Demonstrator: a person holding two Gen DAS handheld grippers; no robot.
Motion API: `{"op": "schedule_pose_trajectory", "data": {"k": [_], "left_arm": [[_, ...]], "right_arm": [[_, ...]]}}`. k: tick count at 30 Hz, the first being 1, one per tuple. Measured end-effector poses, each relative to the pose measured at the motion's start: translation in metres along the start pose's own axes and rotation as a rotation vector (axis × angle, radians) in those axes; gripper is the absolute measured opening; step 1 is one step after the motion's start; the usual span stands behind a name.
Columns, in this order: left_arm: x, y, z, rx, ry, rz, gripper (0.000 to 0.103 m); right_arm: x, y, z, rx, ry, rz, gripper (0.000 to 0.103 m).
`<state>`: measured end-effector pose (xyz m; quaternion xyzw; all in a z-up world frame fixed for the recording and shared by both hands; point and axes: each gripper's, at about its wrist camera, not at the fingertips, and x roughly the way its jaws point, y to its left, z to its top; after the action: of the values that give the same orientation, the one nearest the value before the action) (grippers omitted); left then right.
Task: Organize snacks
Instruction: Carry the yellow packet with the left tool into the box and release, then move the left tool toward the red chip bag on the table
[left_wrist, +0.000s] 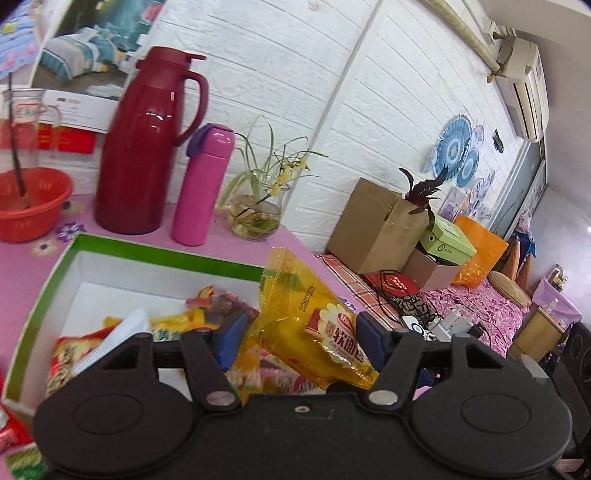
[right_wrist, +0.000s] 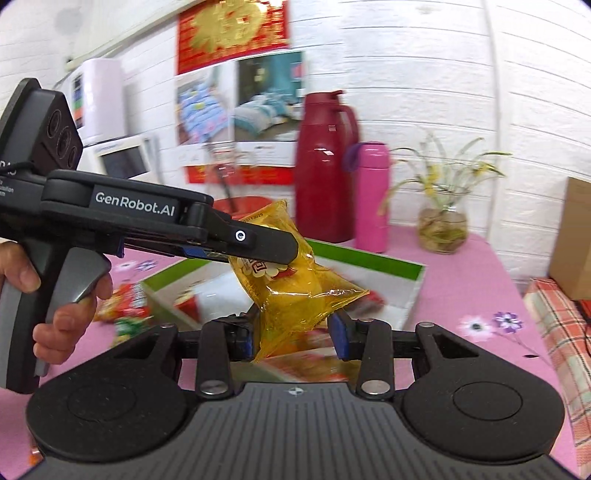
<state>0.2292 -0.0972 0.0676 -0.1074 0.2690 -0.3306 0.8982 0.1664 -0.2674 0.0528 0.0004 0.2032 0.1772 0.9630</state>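
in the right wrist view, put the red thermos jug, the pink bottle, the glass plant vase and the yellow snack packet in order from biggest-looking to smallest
1. Red thermos jug
2. Yellow snack packet, though it is nearer the camera, which inflates it
3. Pink bottle
4. Glass plant vase, counting the glass only, not the leaves

A dark red jug (left_wrist: 147, 144) stands near the table's (left_wrist: 22, 266) back edge, a pink flask (left_wrist: 203, 184) just beside it, then a glass vase (left_wrist: 255, 218) of plants. A red basket (left_wrist: 29, 203) sits apart.
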Motion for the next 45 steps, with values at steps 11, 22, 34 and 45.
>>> {"op": "schedule_pose_trajectory", "data": {"k": [11, 22, 34, 45], "left_arm": [[0.031, 0.013, -0.012, 0.054, 0.034, 0.129, 0.103], [-0.02, 0.019, -0.021, 0.002, -0.004, 0.138, 0.103], [-0.125, 0.093, -0.051, -0.147, -0.074, 0.45, 0.103], [-0.138, 0.184, -0.079, -0.382, 0.001, 0.542, 0.094]], "right_arm": [[0.043, -0.021, -0.016, -0.075, 0.014, -0.134, 0.103], [0.017, 0.008, -0.006, -0.066, -0.01, -0.066, 0.103], [0.016, 0.085, -0.003, -0.114, 0.046, 0.12, 0.103], [0.031, 0.136, -0.007, -0.199, 0.102, 0.185, 0.103]]}}
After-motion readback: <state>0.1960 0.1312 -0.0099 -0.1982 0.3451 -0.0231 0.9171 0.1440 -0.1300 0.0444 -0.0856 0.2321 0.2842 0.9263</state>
